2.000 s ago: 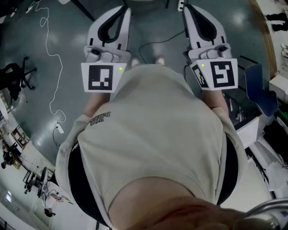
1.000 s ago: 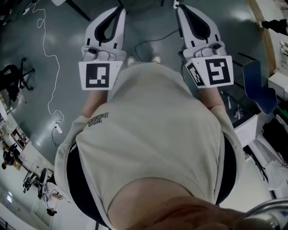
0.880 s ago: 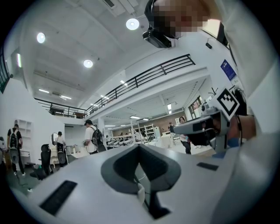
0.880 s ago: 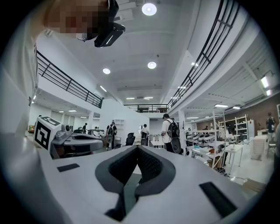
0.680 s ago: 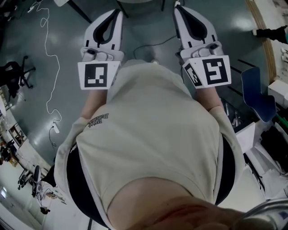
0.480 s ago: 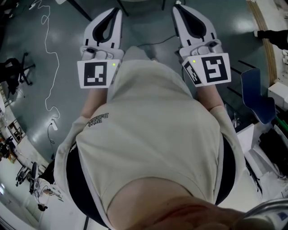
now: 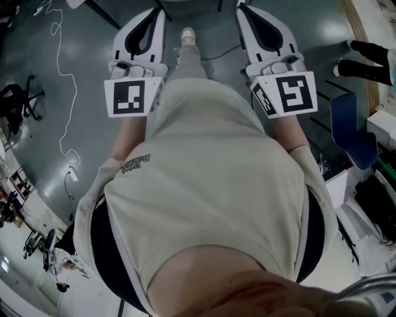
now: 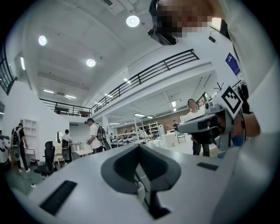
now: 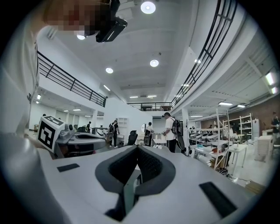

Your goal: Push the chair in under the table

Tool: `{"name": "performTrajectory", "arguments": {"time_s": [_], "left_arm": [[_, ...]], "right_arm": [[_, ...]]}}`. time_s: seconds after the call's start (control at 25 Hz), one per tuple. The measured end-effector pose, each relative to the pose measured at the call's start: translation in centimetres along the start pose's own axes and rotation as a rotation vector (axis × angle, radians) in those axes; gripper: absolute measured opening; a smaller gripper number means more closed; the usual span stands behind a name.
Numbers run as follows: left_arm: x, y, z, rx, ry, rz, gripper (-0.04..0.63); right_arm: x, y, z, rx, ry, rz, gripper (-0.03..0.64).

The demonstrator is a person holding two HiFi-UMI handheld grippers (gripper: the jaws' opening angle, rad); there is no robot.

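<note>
Chair [image 7: 349, 127], blue, stands on the grey floor [image 7: 80, 49] at our right, well apart from both tools. We hold the left tool [image 7: 156, 17] and the right tool [image 7: 247, 15] level ahead of our torso, each with jaws pressed together and empty, one shoe [image 7: 187, 35] between them.

The head view is dim and bluish, with a pale sheen on the floor [image 7: 328, 28] to the right of the right gripper [image 7: 244, 10]. Its edges bend strongly. Both gripper views are bright, lit by round lamps [image 8: 132, 20] high above the jaws that bloom white. Each is a fisheye circle with black corners. The gripper bodies close to the lens look soft, while the hall beyond stays sharp.
</note>
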State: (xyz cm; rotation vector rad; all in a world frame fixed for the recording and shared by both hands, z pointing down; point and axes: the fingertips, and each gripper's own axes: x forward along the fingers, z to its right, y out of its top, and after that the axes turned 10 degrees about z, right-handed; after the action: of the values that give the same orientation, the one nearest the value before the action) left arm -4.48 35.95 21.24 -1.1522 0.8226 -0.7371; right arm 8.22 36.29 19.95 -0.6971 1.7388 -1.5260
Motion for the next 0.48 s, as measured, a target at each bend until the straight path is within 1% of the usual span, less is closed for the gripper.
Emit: {"name": "performTrajectory", "arguments": {"time_s": [0.16,0.28,0.36,0.48], "left_arm": [[1.9,-2.2,-1.2,-0.012,-0.007,-0.008,0.011],[3.4,-4.4,-2.9,-0.036,-0.010,-0.051,0.011],[4.7,-5.3,-4.5,-0.035,-0.005,-0.065,0.011],[7.5,-5.5,-6.1,-0.045,-0.007,-0.032,0.011]], "right_arm": [[1.8,-1.6,1.5,-0.007,-0.007,-0.018,0.009],[4.1,-2.5,2.9,-0.006,-0.015,-0.027,0.009],[6.0,-3.0,3.6,-0.003,-0.014,-0.035,0.009],[8.7,-4.0,4.8,-0.002,-0.007,-0.058,0.009]]}}
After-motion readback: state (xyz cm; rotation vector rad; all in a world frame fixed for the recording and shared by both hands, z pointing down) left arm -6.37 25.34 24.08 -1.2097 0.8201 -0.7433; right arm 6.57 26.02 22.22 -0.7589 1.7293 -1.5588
